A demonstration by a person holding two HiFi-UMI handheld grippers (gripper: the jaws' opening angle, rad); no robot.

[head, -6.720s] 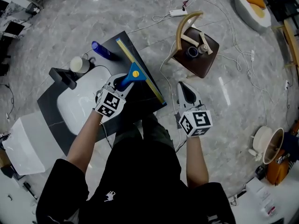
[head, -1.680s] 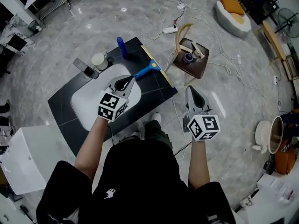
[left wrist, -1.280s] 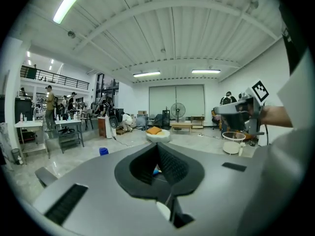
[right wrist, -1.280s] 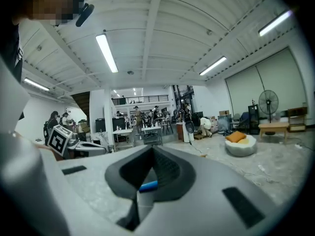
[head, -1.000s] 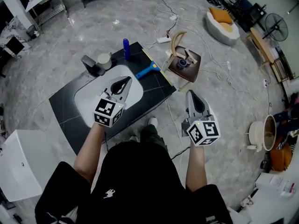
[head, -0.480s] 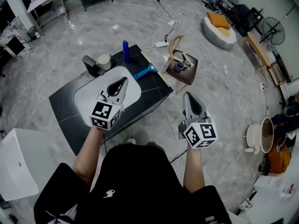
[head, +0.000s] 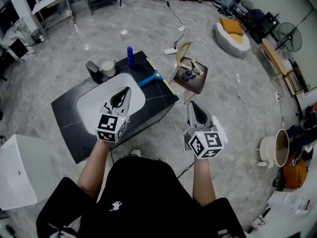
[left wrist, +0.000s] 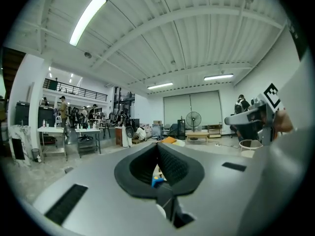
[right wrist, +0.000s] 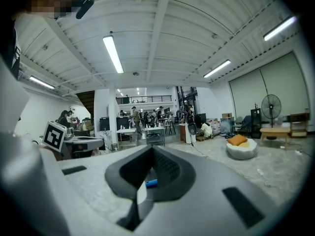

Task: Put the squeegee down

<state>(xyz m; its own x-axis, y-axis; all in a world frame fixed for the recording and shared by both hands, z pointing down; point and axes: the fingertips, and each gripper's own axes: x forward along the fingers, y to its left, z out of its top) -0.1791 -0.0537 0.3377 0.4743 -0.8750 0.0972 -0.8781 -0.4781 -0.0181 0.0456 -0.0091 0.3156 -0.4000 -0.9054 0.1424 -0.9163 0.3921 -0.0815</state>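
squeegee [head: 149,78] lies flat on the black counter [head: 74,133], near its far right edge just beside the white basin [head: 89,100], and touches neither gripper. judged: set down, task step complete. left gripper [head: 126,90] is clenched on nothing and hangs over the basin, apart from the tool. right gripper [head: 191,104] is likewise closed and empty, off the counter and over the floor. both are held clear and roughly level, judged a rest posture. blue bottle [head: 130,56] and cup [head: 107,67] stand upright at the counter's far side.
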